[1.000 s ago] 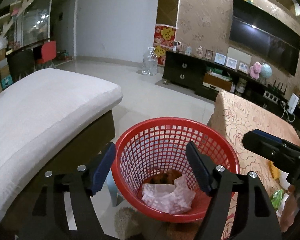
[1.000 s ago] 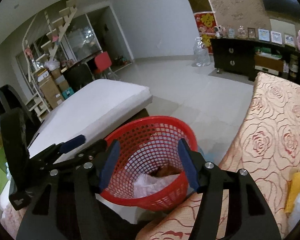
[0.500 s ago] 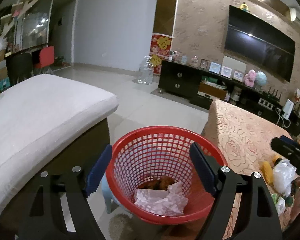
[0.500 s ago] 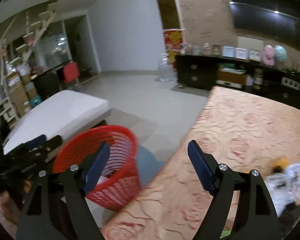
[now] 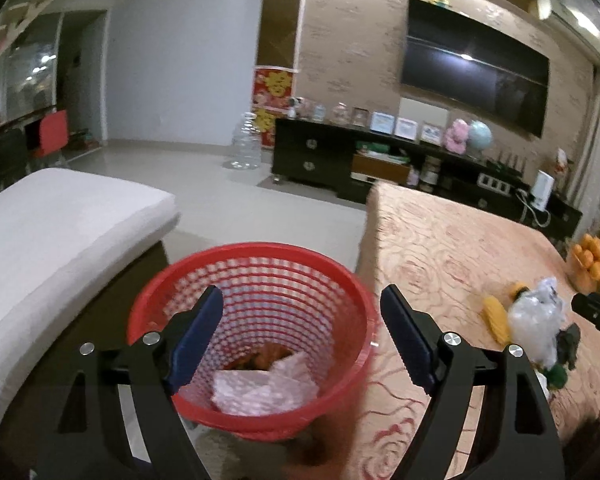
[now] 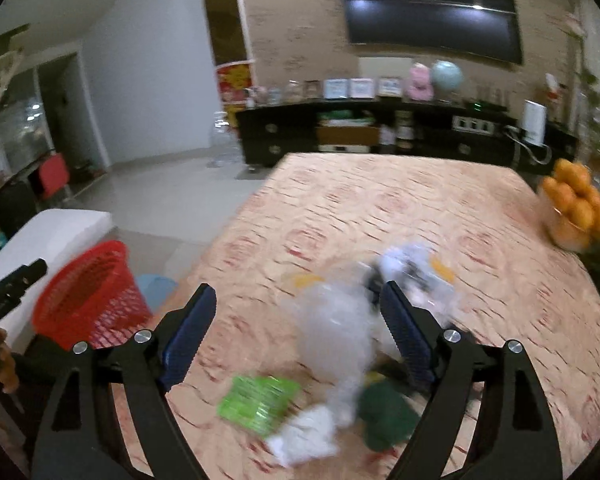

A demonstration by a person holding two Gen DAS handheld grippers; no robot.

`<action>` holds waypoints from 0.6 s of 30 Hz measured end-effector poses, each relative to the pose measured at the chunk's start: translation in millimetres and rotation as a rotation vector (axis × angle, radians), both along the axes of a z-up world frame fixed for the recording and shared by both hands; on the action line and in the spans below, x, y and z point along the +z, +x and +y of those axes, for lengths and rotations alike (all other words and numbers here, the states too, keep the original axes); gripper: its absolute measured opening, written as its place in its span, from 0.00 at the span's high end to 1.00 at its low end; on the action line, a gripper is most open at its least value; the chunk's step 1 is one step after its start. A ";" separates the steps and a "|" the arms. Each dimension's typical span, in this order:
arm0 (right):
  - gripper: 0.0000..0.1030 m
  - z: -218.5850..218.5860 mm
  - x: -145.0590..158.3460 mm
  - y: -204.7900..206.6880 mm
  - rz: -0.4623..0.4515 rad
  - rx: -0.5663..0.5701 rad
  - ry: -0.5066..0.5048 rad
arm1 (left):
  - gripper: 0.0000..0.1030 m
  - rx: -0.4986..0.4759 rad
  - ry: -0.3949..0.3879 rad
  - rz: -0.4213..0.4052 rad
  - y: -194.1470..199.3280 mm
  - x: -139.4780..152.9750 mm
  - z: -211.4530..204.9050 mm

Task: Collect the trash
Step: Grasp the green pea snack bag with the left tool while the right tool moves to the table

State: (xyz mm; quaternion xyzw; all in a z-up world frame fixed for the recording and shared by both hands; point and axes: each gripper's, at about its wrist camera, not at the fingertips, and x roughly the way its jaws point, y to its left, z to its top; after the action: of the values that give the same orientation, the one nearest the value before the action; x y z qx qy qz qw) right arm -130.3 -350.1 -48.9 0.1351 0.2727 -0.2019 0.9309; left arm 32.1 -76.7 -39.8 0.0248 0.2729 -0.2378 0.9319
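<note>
A red mesh basket [image 5: 256, 264] stands beside the table and holds a crumpled pinkish wrapper [image 5: 260, 388] and something brown. My left gripper [image 5: 300, 300] hovers open over the basket's mouth, and its pads press on nothing. My right gripper [image 6: 296, 292] is over the table with its jaws opening. A blurred clear plastic bag [image 6: 332, 332] lies beneath the gap between them, untouched. Around the bag lie a bright green plastic piece [image 6: 260, 400], white crumpled paper [image 6: 304, 436] and a dark green item [image 6: 384, 416]. The left wrist view shows the bag [image 5: 536, 328] next to a yellow piece [image 5: 496, 316].
The table [image 6: 380, 208] has a rose-patterned cloth, and a bowl of oranges [image 6: 576, 208] stands at its right edge. A white cushioned bench [image 5: 60, 232] sits left of the basket. A dark TV cabinet [image 5: 340, 168] runs along the far wall, beyond open floor.
My right gripper has swung right, away from the basket and over the trash on the table, and its jaws have widened. The left gripper has drifted a little and stays over the basket.
</note>
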 end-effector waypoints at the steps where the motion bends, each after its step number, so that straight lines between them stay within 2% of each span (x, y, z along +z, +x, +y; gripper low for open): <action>1: 0.20 -4.6 -2.9 -6.2 0.003 -0.019 0.003 | 0.24 -0.016 0.005 0.002 -3.2 -1.7 -6.0; 7: 0.17 -20.3 -8.6 -34.1 0.001 -0.109 -0.020 | 0.23 -0.120 0.039 0.031 -22.8 -17.0 -43.7; 18: 0.17 -48.6 -25.2 -55.8 0.009 -0.181 0.050 | 0.23 -0.329 0.125 0.114 -61.3 -55.1 -118.3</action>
State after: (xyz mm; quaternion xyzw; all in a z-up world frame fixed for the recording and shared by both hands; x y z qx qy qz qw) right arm -186.1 -398.8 -74.0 0.1816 0.2684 -0.2787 0.9041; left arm -29.2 -195.1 -94.9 0.1136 0.3317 -0.3704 0.8601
